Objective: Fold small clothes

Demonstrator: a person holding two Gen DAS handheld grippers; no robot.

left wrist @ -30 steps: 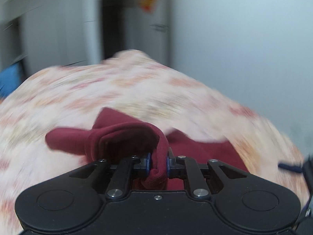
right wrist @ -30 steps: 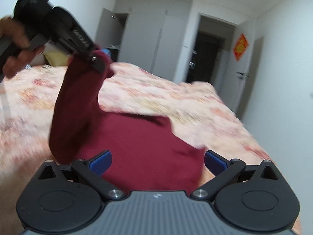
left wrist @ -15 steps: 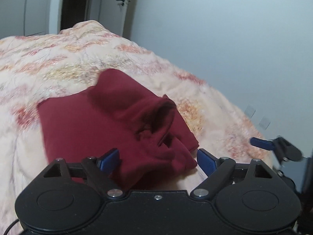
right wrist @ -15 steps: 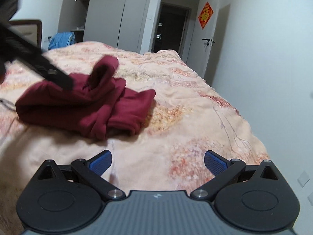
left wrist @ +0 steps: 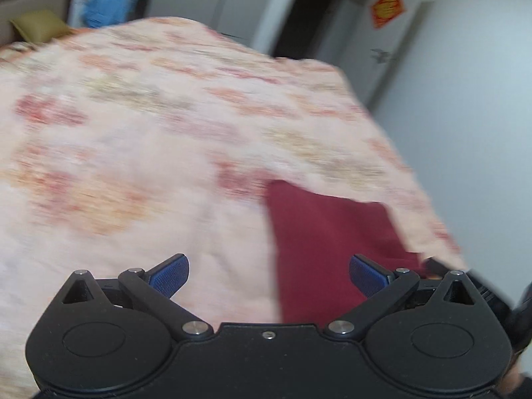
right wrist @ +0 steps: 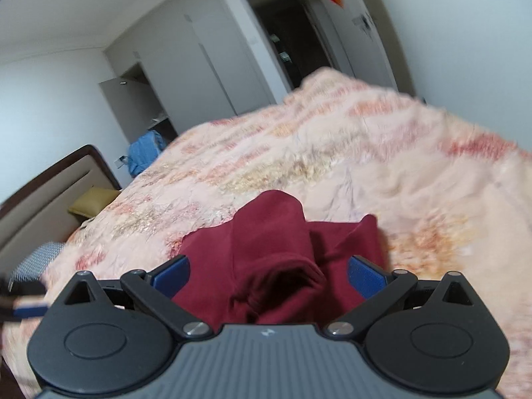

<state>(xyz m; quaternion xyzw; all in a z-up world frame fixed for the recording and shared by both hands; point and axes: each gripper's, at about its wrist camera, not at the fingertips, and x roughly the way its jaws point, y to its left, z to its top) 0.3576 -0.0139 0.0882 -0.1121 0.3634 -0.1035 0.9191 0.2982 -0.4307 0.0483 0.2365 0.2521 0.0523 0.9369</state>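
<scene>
A dark red garment (right wrist: 272, 229) lies on the floral bed cover (right wrist: 332, 153), with a sleeve folded across its body. My right gripper (right wrist: 268, 276) is open and hovers right over the sleeve's cuff; the cloth sits between its blue pads (right wrist: 173, 276) without being pinched. In the blurred left wrist view the garment (left wrist: 332, 232) shows as a flat red panel at the lower right. My left gripper (left wrist: 267, 274) has its jaws opening wide over the garment's left edge and grips nothing; bare bed cover (left wrist: 133, 133) lies under its left pad.
A padded headboard (right wrist: 50, 193), a yellow pillow (right wrist: 93, 199) and a blue cloth (right wrist: 146, 153) are at the bed's far left. Behind the bed are white wardrobes and a dark doorway (right wrist: 289, 33). A white wall runs close along the bed's right side.
My left gripper let go of the red sleeve, opened wide and swung to the garment's left edge. The sleeve now lies folded on the garment. My right gripper closed in over the cuff.
</scene>
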